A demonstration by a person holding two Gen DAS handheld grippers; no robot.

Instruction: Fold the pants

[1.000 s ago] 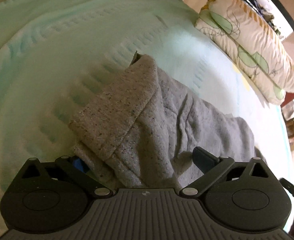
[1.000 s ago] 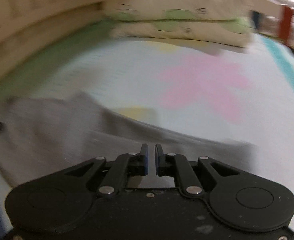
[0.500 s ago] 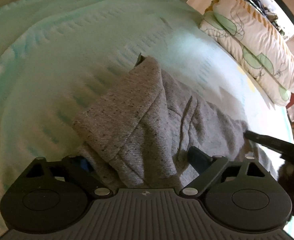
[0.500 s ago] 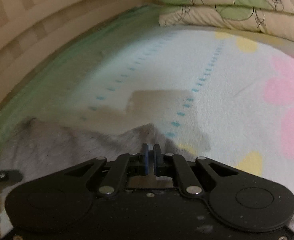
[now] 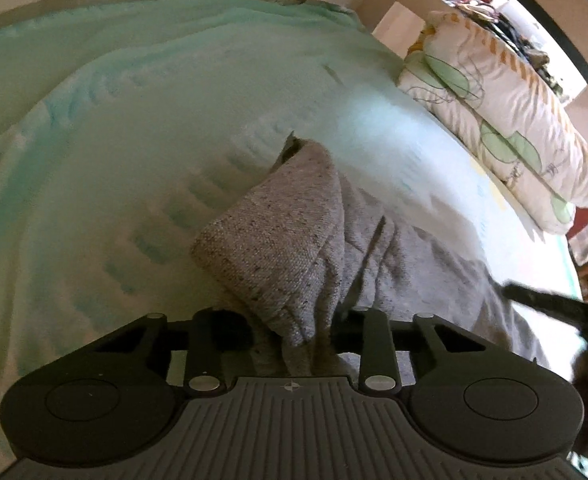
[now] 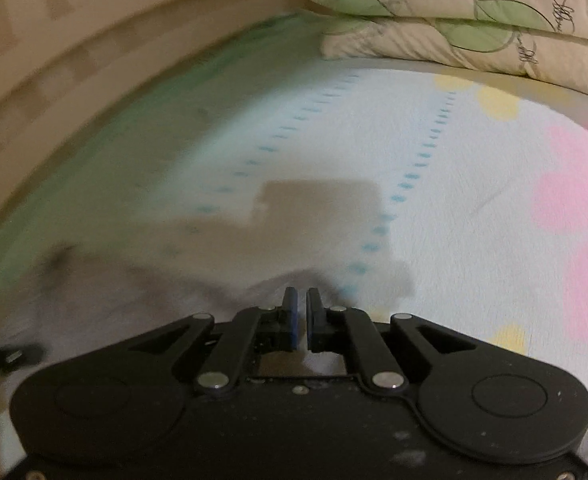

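Left tongs [image 5: 292, 330], just closing, are clamping a bunched fold of the grey pants [image 5: 278, 248] on the bed [image 5: 114, 140]; right tongs [image 6: 301, 316] are sitting nearly together, any cloth between them blurred.

Bedsheet [image 5: 142, 128]: pale green at one edge, white with dashed blue lines, pink and yellow blotches further across.
Pillows [image 6: 474, 12]: two, cream with green leaf print, stacked at the bed's far end.
Slatted bed rail [image 6: 66, 40]: wooden, alongside the green edge.
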